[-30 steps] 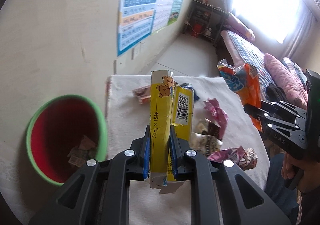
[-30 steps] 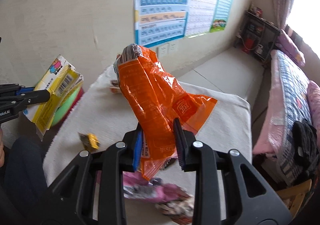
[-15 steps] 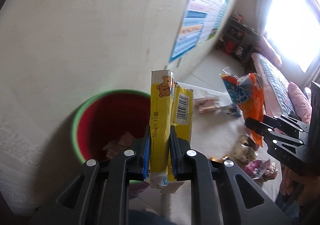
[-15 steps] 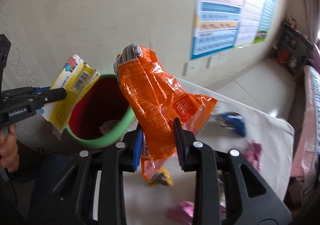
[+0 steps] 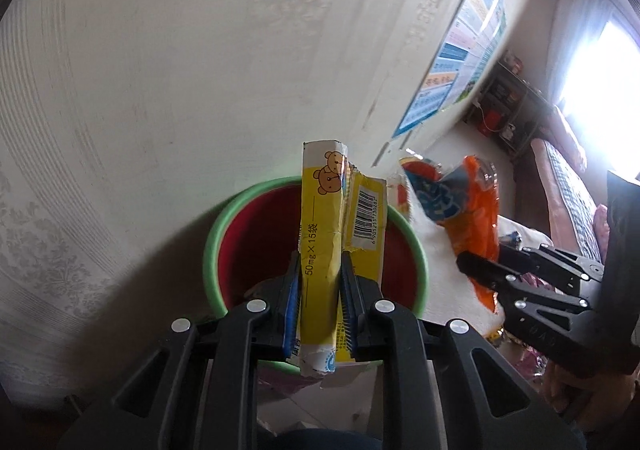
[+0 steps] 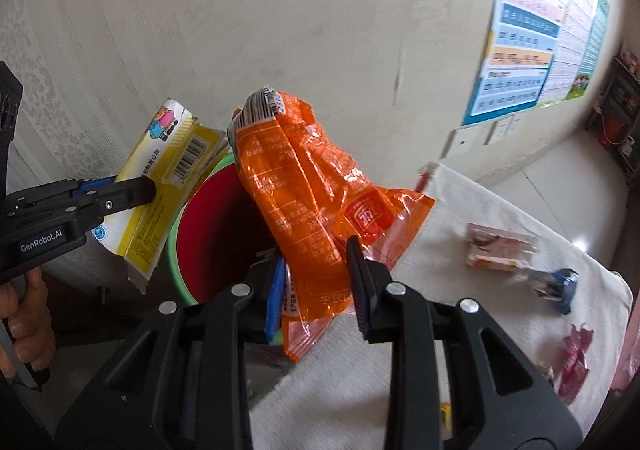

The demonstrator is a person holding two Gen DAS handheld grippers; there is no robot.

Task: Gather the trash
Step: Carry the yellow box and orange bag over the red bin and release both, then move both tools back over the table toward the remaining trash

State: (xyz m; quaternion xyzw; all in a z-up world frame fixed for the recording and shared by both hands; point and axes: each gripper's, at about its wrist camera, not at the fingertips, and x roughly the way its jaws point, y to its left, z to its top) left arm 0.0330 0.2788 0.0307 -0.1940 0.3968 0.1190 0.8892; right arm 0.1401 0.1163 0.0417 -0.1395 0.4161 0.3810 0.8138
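Yellow box [image 5: 340, 234]: creased matt cardboard. Orange bag [image 6: 308, 206]: glossy crinkled plastic film. Bin [image 5: 224, 250]: smooth plastic, green rim. Table [image 6: 500, 218] w/ rough cream cloth.

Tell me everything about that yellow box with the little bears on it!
The flattened yellow cardboard box is torn and creased, with cartoon bears at its top, a barcode on one side and a white-and-blue bottom end. The left hand-held gripper pinches it upright near its lower half, in front of the red bin with a green rim. Nothing else touches it.
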